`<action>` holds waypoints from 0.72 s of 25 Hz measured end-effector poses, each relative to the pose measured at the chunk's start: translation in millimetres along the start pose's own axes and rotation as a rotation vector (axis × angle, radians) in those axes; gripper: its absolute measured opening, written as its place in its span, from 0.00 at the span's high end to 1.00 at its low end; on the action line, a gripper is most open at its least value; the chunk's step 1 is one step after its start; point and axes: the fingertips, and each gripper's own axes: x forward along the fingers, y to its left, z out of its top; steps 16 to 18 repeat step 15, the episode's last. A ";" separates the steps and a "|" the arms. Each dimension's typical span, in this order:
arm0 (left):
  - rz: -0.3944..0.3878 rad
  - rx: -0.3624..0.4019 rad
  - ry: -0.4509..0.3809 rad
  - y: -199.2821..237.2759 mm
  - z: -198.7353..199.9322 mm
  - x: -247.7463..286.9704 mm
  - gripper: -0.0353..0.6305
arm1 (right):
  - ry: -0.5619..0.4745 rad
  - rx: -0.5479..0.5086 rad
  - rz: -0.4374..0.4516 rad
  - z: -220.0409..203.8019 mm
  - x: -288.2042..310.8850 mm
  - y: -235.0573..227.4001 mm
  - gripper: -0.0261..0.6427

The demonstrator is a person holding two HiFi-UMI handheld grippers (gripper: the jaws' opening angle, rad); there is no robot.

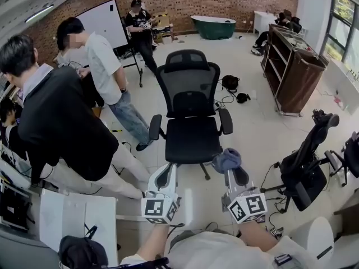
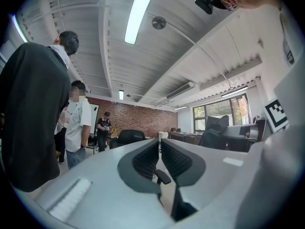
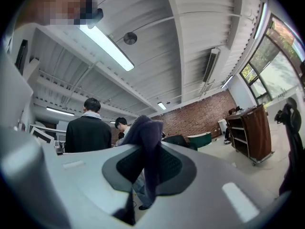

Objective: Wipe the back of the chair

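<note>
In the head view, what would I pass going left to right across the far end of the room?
Whiteboard → standing person → green tub → brown cart.

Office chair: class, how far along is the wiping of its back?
Done: the right gripper has its jaws shut on a dark blue cloth. In hand: it and the empty left gripper hover short of the office chair. Left: all the wiping; the cloth is not yet on the mesh backrest.
</note>
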 end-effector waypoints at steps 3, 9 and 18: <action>0.000 -0.008 -0.004 -1.8 -11.2 1.6 0.81 | 0.018 -0.012 -0.005 -11.3 -6.4 -3.9 0.89; -0.024 -0.010 -0.011 -4.0 -18.5 1.6 0.81 | 0.023 -0.027 -0.022 -18.7 -8.0 -8.4 0.89; -0.023 -0.032 -0.017 -14.8 -29.7 -2.0 0.81 | 0.017 -0.041 -0.008 -26.4 -19.9 -11.6 0.89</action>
